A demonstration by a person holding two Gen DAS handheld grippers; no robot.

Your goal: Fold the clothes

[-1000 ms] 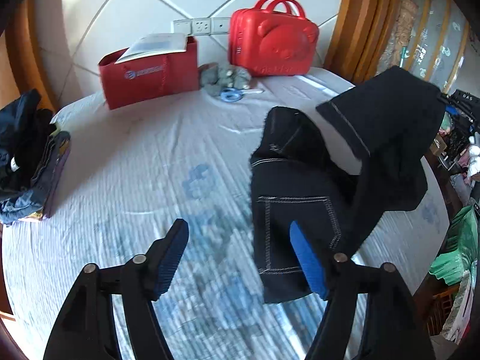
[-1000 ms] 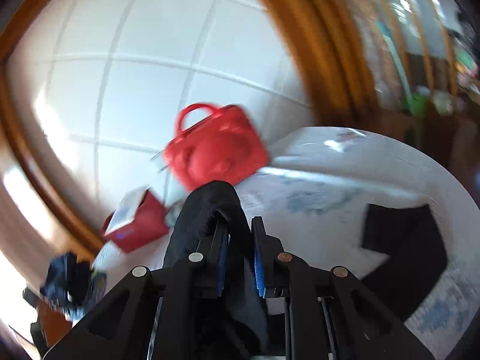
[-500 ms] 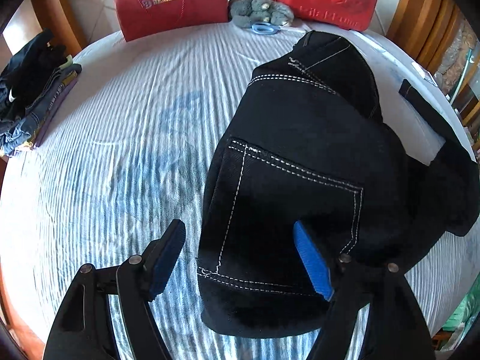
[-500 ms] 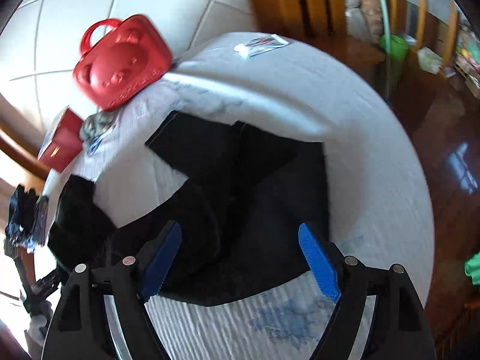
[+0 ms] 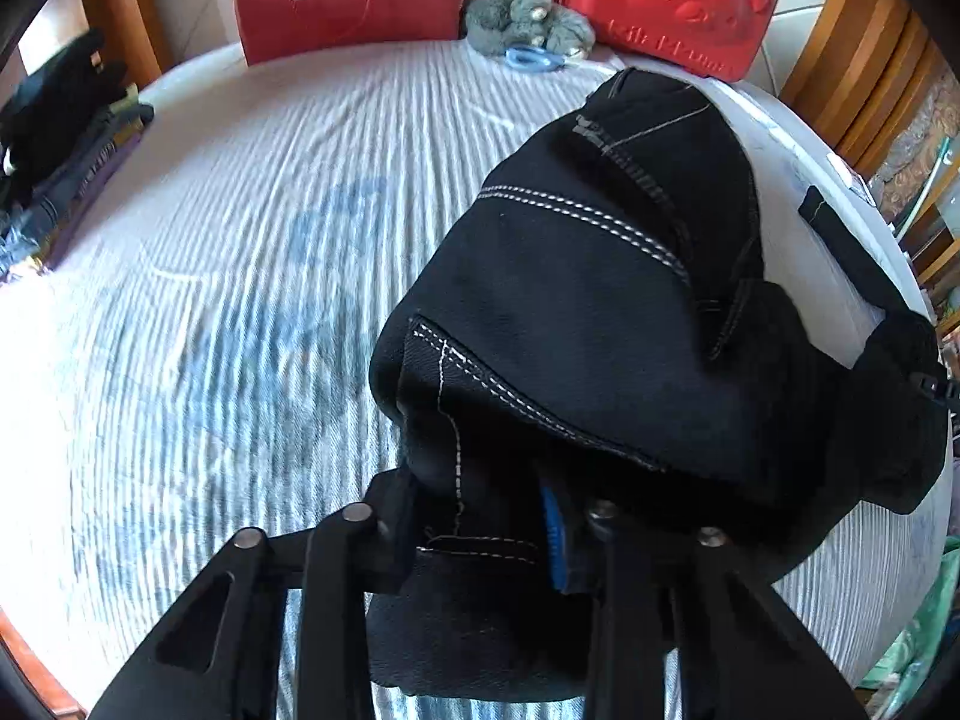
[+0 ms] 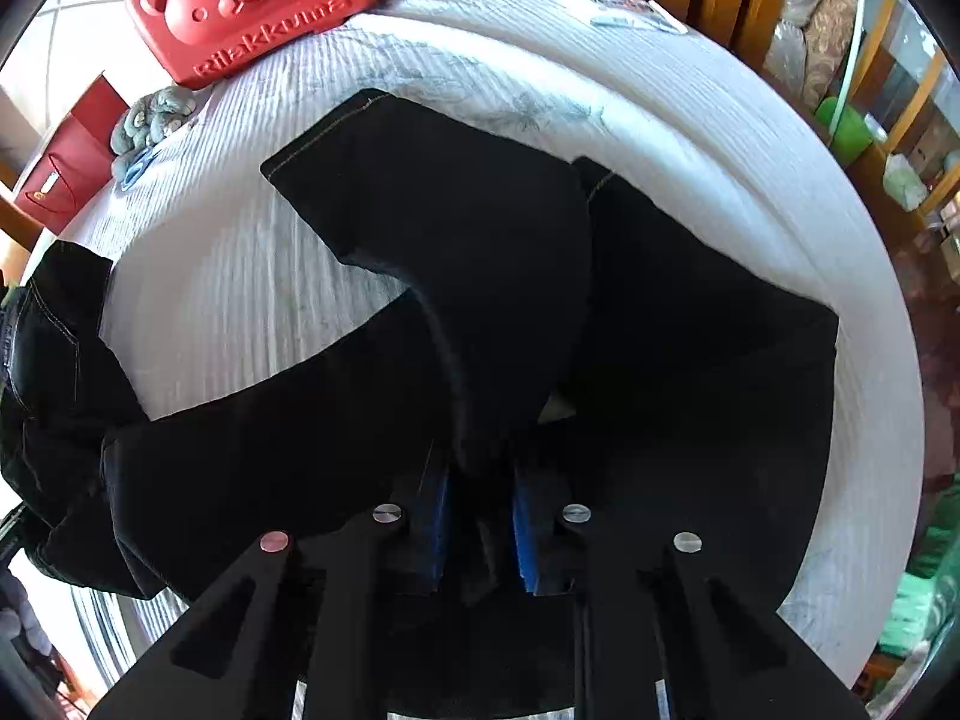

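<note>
Black jeans (image 5: 600,312) with white stitching lie bunched on the round table's striped cloth (image 5: 252,252). My left gripper (image 5: 480,516) is shut on the waist end near the back pocket, the fabric lifted into a hump. In the right wrist view the legs (image 6: 468,228) spread across the table, one folded over the other. My right gripper (image 6: 477,516) is shut on a fold of the leg fabric between its blue pads (image 6: 525,534).
A red bear-faced case (image 5: 672,6), a red paper bag (image 5: 348,0), a grey plush toy (image 5: 522,24) and blue scissors (image 5: 528,57) stand at the table's far edge. A pile of dark clothes (image 5: 54,138) sits at the left. Wooden frames stand beyond the right edge.
Both grippers were open half a second ago and have closed on the jeans. The left one has bunched the waist upward; the right one has moved down onto the leg fabric.
</note>
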